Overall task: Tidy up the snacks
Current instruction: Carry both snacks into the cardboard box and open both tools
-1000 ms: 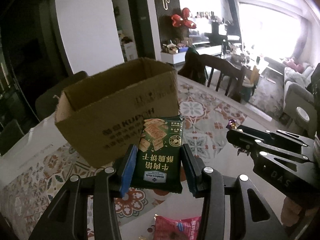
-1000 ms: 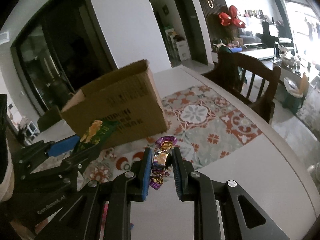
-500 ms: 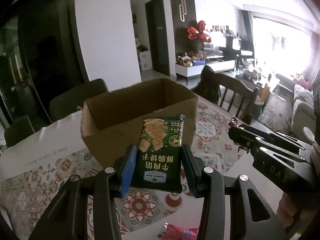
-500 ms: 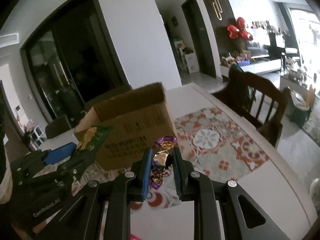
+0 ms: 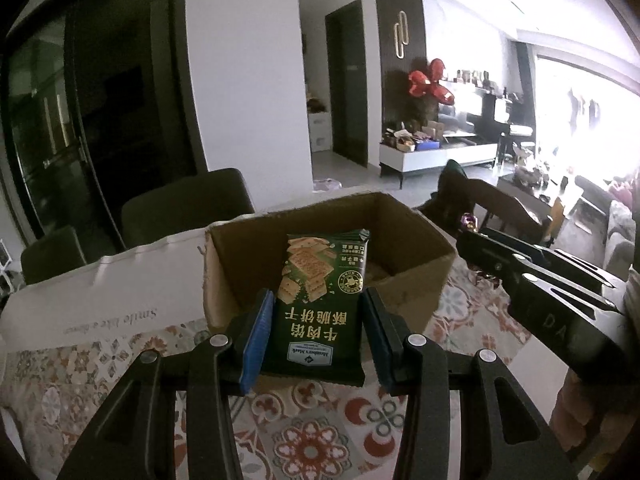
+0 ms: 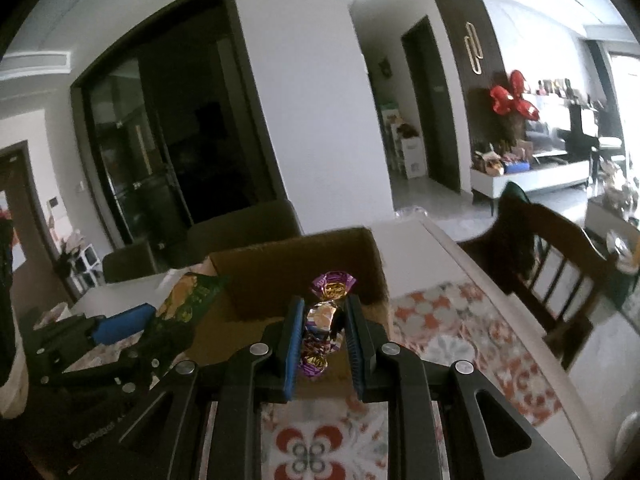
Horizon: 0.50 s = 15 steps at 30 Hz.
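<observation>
Left wrist view: the cardboard box (image 5: 332, 256) now shows its open interior, seen side-on a second ago. The left gripper (image 5: 316, 336) clamps the green cracker packet (image 5: 320, 304) and the right gripper (image 6: 322, 340) pinches the purple candy (image 6: 322, 328); both appear ready for release into the box

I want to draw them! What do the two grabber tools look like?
Both the left gripper and the right gripper are black angular frames with triangular cut-outs, silver round screws and blue pads inside the jaws. White lettering marks their sides.

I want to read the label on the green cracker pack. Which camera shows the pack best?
The left wrist view: the pack faces the camera, print readable, between the left gripper's pads. The right wrist view shows the pack only edge-on at the left, print unreadable.
</observation>
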Each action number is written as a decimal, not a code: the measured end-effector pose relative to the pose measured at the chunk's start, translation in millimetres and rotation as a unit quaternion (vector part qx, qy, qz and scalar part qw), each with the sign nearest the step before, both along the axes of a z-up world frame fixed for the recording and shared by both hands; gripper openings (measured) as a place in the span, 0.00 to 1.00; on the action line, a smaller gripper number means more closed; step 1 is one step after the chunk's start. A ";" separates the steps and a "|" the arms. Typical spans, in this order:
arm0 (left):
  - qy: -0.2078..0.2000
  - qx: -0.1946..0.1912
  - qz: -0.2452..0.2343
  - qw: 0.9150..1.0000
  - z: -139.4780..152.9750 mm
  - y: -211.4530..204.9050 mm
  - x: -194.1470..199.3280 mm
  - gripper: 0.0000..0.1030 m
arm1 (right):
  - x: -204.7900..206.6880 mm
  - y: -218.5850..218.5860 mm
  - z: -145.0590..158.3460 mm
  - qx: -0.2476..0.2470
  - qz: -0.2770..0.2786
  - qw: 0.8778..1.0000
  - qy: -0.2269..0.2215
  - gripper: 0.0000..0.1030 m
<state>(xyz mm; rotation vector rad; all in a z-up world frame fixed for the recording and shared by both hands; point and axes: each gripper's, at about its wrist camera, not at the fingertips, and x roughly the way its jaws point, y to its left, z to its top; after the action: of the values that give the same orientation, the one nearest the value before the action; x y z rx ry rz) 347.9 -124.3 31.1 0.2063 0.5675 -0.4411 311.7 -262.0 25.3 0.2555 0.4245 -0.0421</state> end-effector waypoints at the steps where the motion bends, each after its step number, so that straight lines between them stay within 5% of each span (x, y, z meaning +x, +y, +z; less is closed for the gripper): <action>1: 0.000 -0.002 0.003 1.000 1.4 -0.3 4.9 0.43 | 5.0 -0.2 1.2 0.001 0.003 1.000 0.001 0.21; 15: 0.024 -0.024 0.024 0.999 -0.6 -4.8 59.0 0.43 | 64.3 2.3 5.8 -0.019 0.035 0.999 0.024 0.21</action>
<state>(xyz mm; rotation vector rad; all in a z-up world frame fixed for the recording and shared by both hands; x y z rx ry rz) 406.9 -129.1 30.5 0.1363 0.6079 -0.4141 376.0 -259.7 31.1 0.2017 0.4791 0.0125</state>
